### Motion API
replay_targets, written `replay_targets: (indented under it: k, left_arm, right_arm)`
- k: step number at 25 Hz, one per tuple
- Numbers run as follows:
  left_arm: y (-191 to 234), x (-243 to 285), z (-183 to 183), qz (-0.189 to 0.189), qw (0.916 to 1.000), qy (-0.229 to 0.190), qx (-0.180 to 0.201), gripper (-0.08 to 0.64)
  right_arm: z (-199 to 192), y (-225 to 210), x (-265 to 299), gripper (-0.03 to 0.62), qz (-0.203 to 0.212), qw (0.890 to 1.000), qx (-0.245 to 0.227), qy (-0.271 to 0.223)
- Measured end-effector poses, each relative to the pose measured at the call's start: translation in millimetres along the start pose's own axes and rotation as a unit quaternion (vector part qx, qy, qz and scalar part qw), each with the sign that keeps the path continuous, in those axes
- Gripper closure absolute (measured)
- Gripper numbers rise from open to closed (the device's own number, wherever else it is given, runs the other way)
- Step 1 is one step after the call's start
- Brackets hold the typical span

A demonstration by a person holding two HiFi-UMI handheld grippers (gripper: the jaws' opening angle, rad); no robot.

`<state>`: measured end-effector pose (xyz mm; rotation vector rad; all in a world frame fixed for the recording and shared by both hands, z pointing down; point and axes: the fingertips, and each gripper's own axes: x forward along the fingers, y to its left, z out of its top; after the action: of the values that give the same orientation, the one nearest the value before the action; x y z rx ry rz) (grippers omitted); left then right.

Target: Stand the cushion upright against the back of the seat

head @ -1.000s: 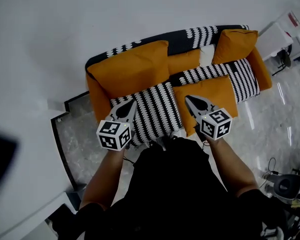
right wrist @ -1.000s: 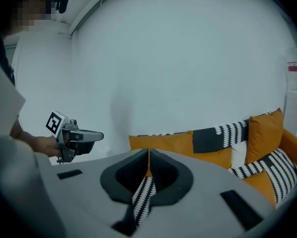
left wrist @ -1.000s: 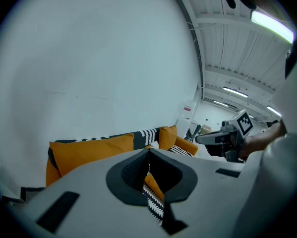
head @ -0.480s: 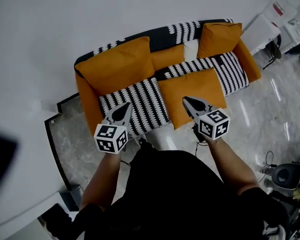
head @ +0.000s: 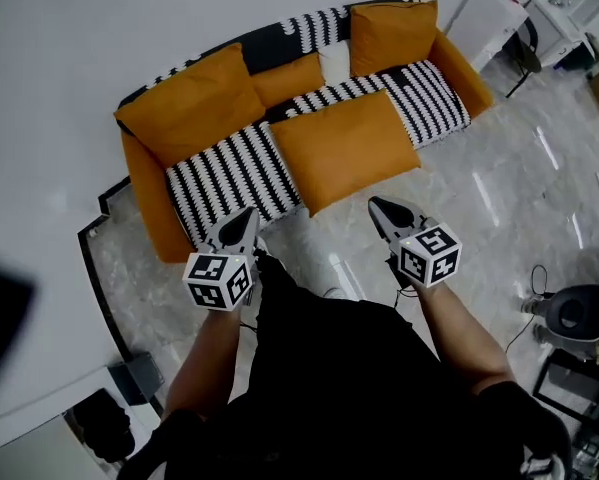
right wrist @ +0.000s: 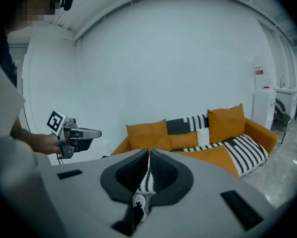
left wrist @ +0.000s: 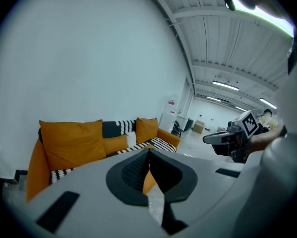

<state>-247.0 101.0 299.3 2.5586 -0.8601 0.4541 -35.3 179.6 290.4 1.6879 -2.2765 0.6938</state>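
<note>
A white wall (head: 69, 38) is seen at the left of the head view, and an orange sofa (head: 144, 193) is set against it on a grey marble floor (head: 499, 198). At the sofa's left end a large orange cushion (head: 191, 103) is stood upright against the back, above a black-and-white striped seat cover (head: 224, 173). Below that, the left gripper (head: 247, 215) is held over the floor, just short of the sofa's front, with its marker cube (head: 219, 278) nearest the person. In the left gripper view its jaws are seen closed together, with nothing between them.

A smaller orange cushion (head: 289, 78) and a white cushion (head: 334, 63) are propped against the middle of the back. The flat cushion (head: 344, 148), large and orange, is laid on the middle of the seat and is not stood up; its near corner is pushed out past the seat's front edge.

The right gripper (head: 377, 208) is held over the floor, near that cushion's front edge but apart from it. Its jaws are likewise seen pressed together and empty in the right gripper view, where a shoe (right wrist: 137, 202) is glimpsed through the slot behind them.

Further right, another orange cushion (head: 391, 33) is stood upright at the sofa's right end, and a white cabinet (head: 489, 13) is placed just beyond the sofa's right arm.
</note>
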Motion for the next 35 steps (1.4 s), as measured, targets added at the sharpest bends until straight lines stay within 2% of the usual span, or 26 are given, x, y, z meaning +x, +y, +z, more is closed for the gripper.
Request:
replay_targets:
  k: [7, 14, 23, 29, 35]
  left_arm:
    - [-83, 16, -20, -0.025, 0.9995, 0.019, 0.008, 0.543]
    - [-129, 44, -19, -0.053, 0.9965, 0.047, 0.046, 0.543]
    - [-150, 118, -16, -0.081, 0.993, 0.07, 0.05, 0.543]
    - [-148, 180, 11, -0.076, 0.9943, 0.058, 0.048, 0.543]
    - [-156, 238, 41, -0.087, 0.9945, 0.047, 0.036, 0.543]
  right_arm:
    - [-54, -39, -100, 0.554, -0.042, 0.998, 0.039, -0.01]
    - [-71, -85, -148, 0.554, -0.085, 0.993, 0.077, -0.033]
    - [-68, -147, -151, 0.554, -0.111, 0.99, 0.086, -0.028]
    - [-46, -210, -135, 0.554, -0.121, 0.99, 0.078, -0.004]
    - [-19, -267, -119, 0.554, -0.129, 0.989, 0.069, 0.014]
